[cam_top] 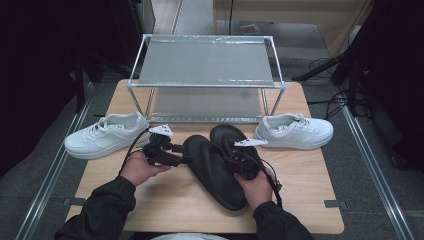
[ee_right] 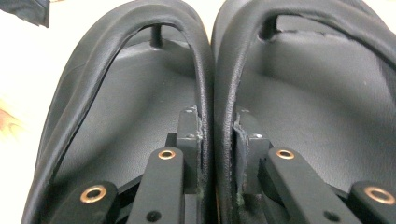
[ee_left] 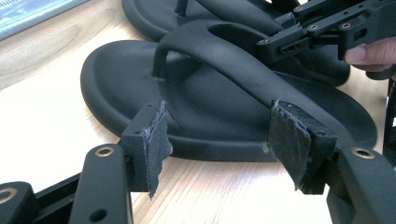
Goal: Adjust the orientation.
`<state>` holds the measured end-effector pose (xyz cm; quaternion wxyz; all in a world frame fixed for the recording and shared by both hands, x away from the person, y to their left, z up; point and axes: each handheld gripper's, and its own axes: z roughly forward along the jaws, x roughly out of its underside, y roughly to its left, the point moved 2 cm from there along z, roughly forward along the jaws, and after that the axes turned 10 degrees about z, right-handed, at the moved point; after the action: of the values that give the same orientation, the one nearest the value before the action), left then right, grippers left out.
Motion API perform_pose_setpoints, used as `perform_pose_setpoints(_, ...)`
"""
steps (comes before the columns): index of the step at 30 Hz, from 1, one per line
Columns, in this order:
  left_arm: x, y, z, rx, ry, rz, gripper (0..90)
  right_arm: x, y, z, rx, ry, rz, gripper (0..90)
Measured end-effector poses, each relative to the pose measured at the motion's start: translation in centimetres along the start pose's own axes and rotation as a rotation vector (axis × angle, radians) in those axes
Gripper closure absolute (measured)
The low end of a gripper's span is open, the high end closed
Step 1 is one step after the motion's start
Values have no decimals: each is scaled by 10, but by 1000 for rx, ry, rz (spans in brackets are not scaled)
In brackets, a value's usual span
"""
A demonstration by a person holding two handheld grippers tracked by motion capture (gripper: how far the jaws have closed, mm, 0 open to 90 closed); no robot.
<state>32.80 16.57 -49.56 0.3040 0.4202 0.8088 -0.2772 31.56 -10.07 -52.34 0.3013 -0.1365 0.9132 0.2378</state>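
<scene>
We hold a pair of tongs in each hand over the wooden table (cam_top: pixel 165 200), and both sets work at the two black sandals lying side by side in the middle of it. The near sandal (cam_top: pixel 212 172) runs from about ten o'clock to five o'clock across the table; the far sandal (cam_top: pixel 231 141) lies just beside it, touching it along one edge, at roughly one o'clock from it.

Our left tongs (cam_top: pixel 186 159) come in from nine o'clock and stand wide apart. In the left gripper view these left tongs (ee_left: pixel 219 133) sit just short of the near sandal (ee_left: pixel 224 121), its strap arching above the sole; the right-hand pad lies against the strap's lower end, the left-hand pad stands apart from the sole's edge, so nothing is pinched.

Our right tongs (cam_top: pixel 245 162) reach in from five o'clock. In the right gripper view the right tongs (ee_right: pixel 217 140) stand narrow, and they clamp the two neighbouring straps together: one pad presses inside the strap of the near sandal (ee_right: pixel 116 121) at nine o'clock, the other inside the strap of the far sandal (ee_right: pixel 322 112) at three o'clock.

A white sneaker (cam_top: pixel 107 135) rests at the table's ten o'clock, a second white sneaker (cam_top: pixel 295 131) at two o'clock, and a metal shoe rack (cam_top: pixel 206 65) stands at twelve o'clock.
</scene>
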Motion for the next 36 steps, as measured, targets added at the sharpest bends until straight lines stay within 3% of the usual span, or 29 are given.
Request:
perform_pose_setpoints(24, 21, 0, -20, -58, -4, -46, 380, -31, 10, -1, -59, -18, -37, 765)
perform_pose_setpoints(31, 26, -2, -25, -70, 0, -53, 379, -50, 13, 5, -66, -32, -48, 765)
perform_pose_setpoints(36, 28, -2, -26, -69, -2, -57, 378, -72, 17, 19, -58, -38, -65, 765)
